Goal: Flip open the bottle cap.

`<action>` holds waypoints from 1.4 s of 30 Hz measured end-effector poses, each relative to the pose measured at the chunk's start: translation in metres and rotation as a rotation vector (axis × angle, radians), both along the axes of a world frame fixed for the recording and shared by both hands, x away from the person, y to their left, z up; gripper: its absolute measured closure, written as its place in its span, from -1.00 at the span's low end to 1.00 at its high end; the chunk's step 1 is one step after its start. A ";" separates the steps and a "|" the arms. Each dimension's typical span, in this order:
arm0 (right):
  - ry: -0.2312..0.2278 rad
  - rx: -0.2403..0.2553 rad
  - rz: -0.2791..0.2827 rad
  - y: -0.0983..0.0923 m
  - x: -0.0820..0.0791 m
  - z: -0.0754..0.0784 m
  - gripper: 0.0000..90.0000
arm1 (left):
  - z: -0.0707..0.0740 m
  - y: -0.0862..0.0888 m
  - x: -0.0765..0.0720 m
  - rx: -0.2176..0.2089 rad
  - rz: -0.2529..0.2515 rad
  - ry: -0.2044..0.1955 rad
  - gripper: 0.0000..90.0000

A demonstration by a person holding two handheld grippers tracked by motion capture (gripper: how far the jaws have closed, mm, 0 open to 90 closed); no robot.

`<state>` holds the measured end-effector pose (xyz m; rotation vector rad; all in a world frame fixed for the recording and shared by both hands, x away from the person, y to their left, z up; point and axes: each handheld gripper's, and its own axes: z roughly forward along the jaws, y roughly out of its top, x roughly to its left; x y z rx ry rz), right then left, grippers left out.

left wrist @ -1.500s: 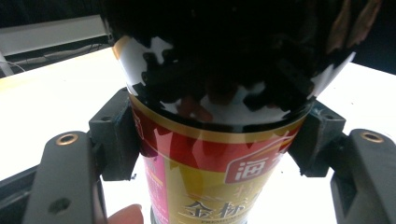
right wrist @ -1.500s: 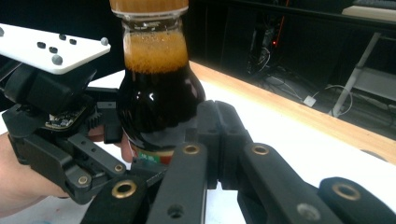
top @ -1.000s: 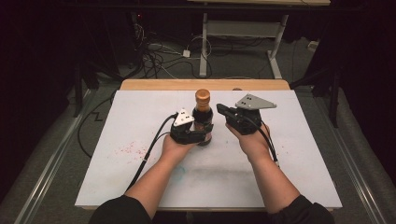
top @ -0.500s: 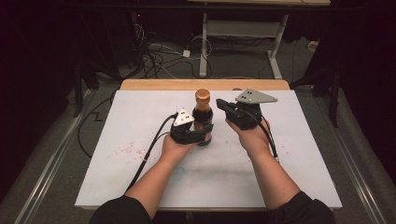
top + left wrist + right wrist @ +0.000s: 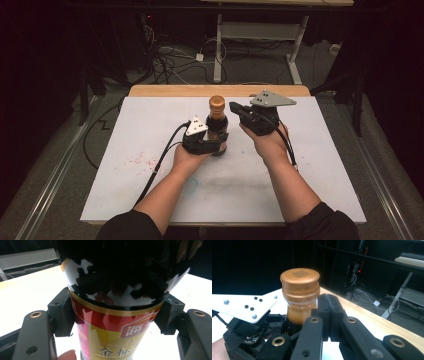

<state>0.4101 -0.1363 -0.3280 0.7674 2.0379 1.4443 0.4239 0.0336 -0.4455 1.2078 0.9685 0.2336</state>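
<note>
High view, upright sauce bottle [image 5: 218, 125] clamped between left gripper [image 5: 202, 141] fingers [image 5: 61, 312], right gripper [image 5: 240, 111] fingers [image 5: 329, 312] closed empty, just right of its copper cap [image 5: 217, 103], white tabletop [image 5: 310, 165].

White mat [image 5: 310, 175] lies bare all round; the bottle [image 5: 218, 125] alone stands mid-table as obstacle.

White mat [image 5: 310, 165] (red specks [image 5: 137, 160]) on wooden table [image 5: 200, 90]; cables [image 5: 170, 55] behind

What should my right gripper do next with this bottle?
Probably open the right gripper and bring it around the copper cap. Its fingers are shut, just beside the neck, gripping nothing, while the left gripper clamps the bottle upright by its labelled body on the white table.
</note>
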 end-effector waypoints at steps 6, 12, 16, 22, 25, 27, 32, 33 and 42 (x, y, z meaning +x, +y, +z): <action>-0.010 -0.027 0.006 0.006 0.000 0.004 1.00 | 0.000 0.000 0.000 0.000 0.002 -0.003 -0.38; -0.010 -0.056 0.006 0.011 0.000 0.006 1.00 | -0.001 0.000 0.000 -0.004 0.004 -0.008 -0.37; -0.011 -0.071 0.011 0.013 0.000 0.008 1.00 | -0.001 -0.001 0.000 -0.003 0.006 -0.006 -0.37; -0.014 -0.076 0.009 0.013 -0.001 0.008 1.00 | -0.001 -0.001 -0.001 0.001 0.007 -0.009 -0.37; -0.014 -0.074 0.013 0.013 -0.001 0.009 1.00 | -0.001 -0.001 -0.001 0.006 0.005 -0.010 -0.36; -0.017 -0.082 0.013 0.014 -0.001 0.010 1.00 | -0.001 0.000 -0.001 0.006 0.005 -0.009 -0.36; -0.020 -0.094 0.015 0.014 -0.001 0.011 1.00 | -0.001 -0.001 -0.001 0.006 0.004 -0.008 -0.36; -0.020 -0.094 0.015 0.014 -0.001 0.011 1.00 | -0.001 -0.001 -0.001 0.006 0.003 -0.007 -0.36; -0.019 -0.101 0.012 0.015 -0.001 0.012 1.00 | -0.002 -0.001 -0.001 0.008 0.005 -0.011 -0.35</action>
